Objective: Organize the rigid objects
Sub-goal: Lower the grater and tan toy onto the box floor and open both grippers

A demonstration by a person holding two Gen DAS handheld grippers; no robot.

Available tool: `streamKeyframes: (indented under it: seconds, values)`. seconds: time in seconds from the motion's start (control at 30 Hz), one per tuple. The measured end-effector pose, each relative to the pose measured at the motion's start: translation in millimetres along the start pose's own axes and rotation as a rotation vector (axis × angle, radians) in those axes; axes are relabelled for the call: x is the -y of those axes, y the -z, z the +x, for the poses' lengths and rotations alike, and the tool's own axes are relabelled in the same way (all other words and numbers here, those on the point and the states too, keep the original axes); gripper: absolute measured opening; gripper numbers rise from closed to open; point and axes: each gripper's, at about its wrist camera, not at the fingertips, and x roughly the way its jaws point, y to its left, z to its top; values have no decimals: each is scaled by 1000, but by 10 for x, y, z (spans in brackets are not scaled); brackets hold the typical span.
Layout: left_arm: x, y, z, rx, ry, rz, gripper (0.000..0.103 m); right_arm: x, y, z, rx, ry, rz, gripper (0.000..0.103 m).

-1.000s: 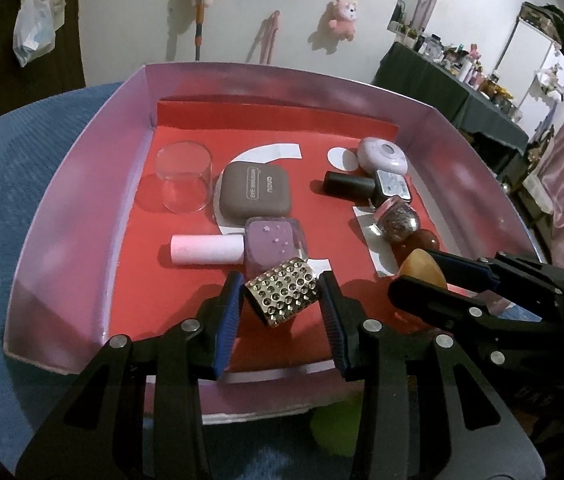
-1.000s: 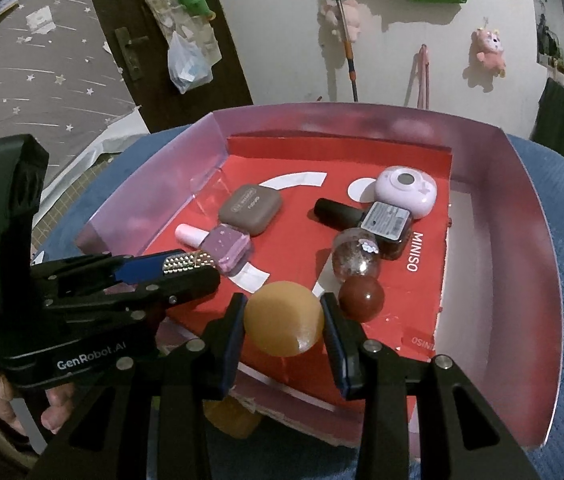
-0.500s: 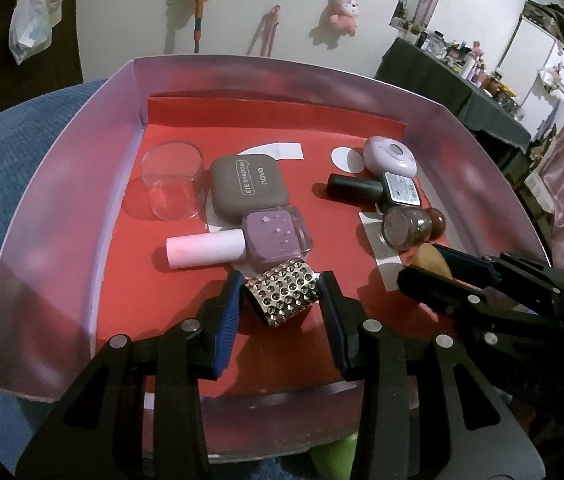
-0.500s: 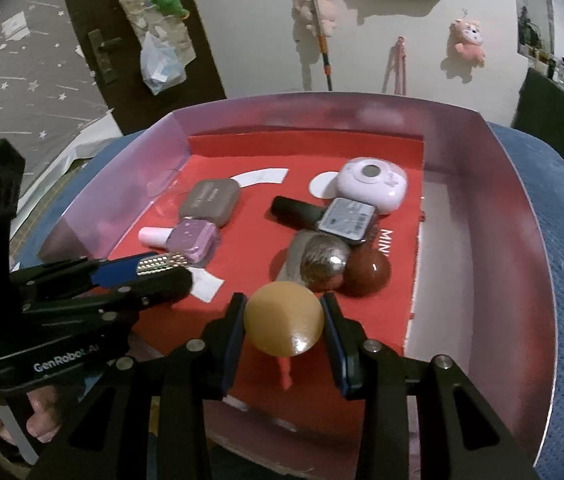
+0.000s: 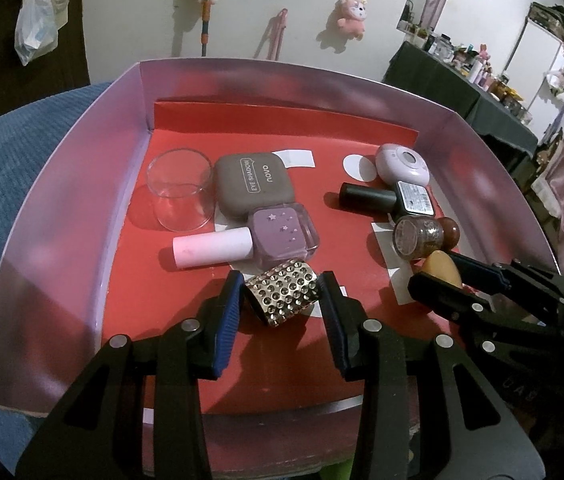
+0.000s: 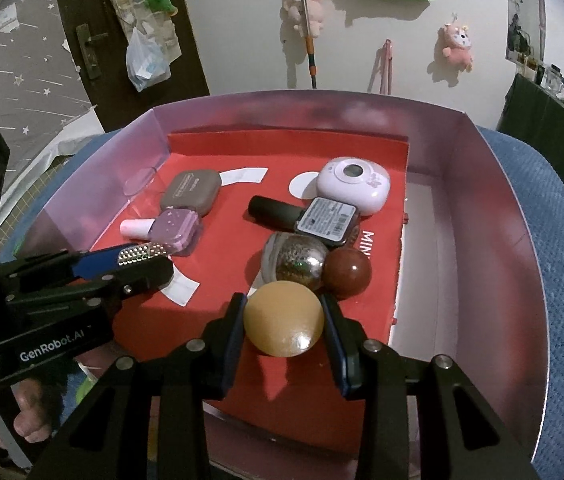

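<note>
Two pieces are in hand above the near end of the tray (image 5: 62, 184): a studded cuff (image 5: 283, 296) clamped in the left gripper (image 5: 282, 300), and an orange ball (image 6: 283, 319) clamped in the right gripper (image 6: 283, 320). Both hang low over the red liner (image 5: 186, 308), whether touching it I cannot tell. Risk sits mostly with the ball: it is smooth and round, likely to roll once freed, and it hovers just beside a glitter bottle (image 6: 293, 260) and a brown ball (image 6: 347, 272), so a careless drop could knock them out of place. The cuff is tilted in its grip and sits just in front of a lilac polish bottle (image 5: 242, 238); lowering it askew could nudge that bottle. Each pair of jaws is narrowed to the width of its piece, pads pressing both sides, nothing else between them. Farther back lie an eyeshadow case (image 5: 254, 182), a clear cup (image 5: 180, 188), a dark bottle (image 5: 389, 200) and a lilac compact (image 5: 401, 164).
</note>
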Motion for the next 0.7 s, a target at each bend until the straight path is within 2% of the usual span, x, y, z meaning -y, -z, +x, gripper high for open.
streamKeyframes:
  seconds: [0.4, 0.47, 0.53, 0.57, 0.7]
  values:
    - [-4, -14, 27, 2, -9, -1, 37, 8, 19, 3, 1, 0, 6, 40]
    - [-5, -11, 17, 3, -10, -2, 44, 8, 18, 3, 1, 0, 7, 42]
    - [-7, -6, -4, 13, -23, -3, 61, 8, 18, 2, 2, -1, 6, 50]
    - [-5, 0, -25, 19, -27, -2, 62, 6, 18, 2, 3, 2, 6, 53]
    - [-15, -2, -82, 35, -31, -3, 62, 13, 12, -13, 8, -2, 4, 53]
